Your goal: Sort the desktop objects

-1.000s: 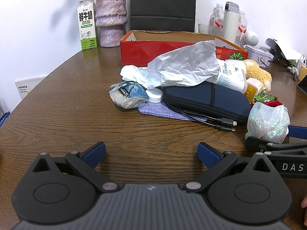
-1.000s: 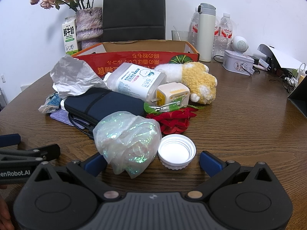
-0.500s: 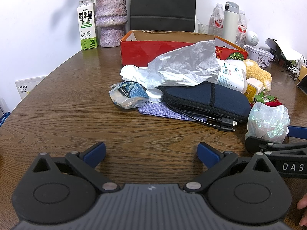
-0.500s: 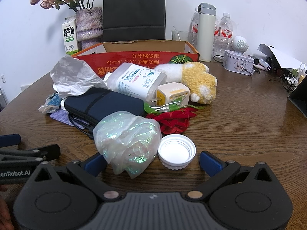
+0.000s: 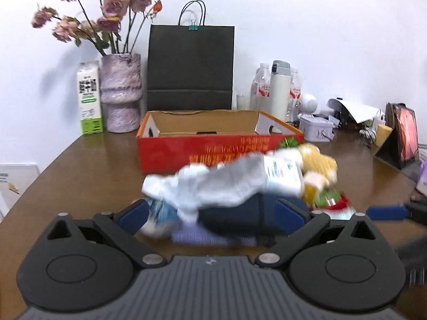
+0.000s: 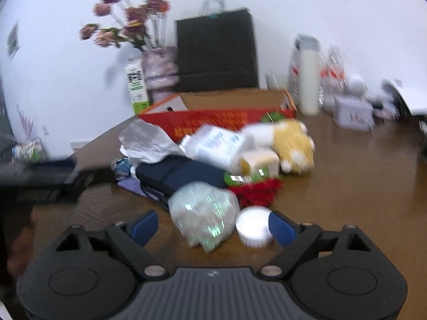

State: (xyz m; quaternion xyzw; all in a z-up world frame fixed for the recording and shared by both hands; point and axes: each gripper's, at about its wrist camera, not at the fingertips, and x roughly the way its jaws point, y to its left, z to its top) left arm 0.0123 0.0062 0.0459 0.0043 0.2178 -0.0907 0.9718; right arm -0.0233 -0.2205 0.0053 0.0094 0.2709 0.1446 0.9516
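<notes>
I judged the sort to be at its opening step: the red box (image 5: 213,149) stood open and looked empty, and the whole pile still lay on the wooden table (image 5: 88,165) in front of it. Both views were motion-blurred.

Left gripper (image 5: 210,213): jaws spread wide, holding nothing. It faced the white crumpled bag (image 5: 213,184), which lay draped over the dark blue pouch (image 5: 234,213).

Right gripper (image 6: 213,226): jaws likewise wide apart and empty. The iridescent plastic bag (image 6: 204,210) and the white lid (image 6: 253,226) sat between its fingers, with the lid just beside the right pad.

The next move, as I read it, called for closing on one item only. The bag and lid lay side by side, so a plain squeeze risked taking both.

Obstructions: the wipes pack (image 6: 216,144), yellow plug (image 6: 259,160), plush toy (image 6: 291,141) and red flower (image 6: 256,192) were crowded against the pouch. The thermos (image 6: 307,80), bottles and milk carton (image 5: 89,98) stood well behind, clear of the path to the box.
</notes>
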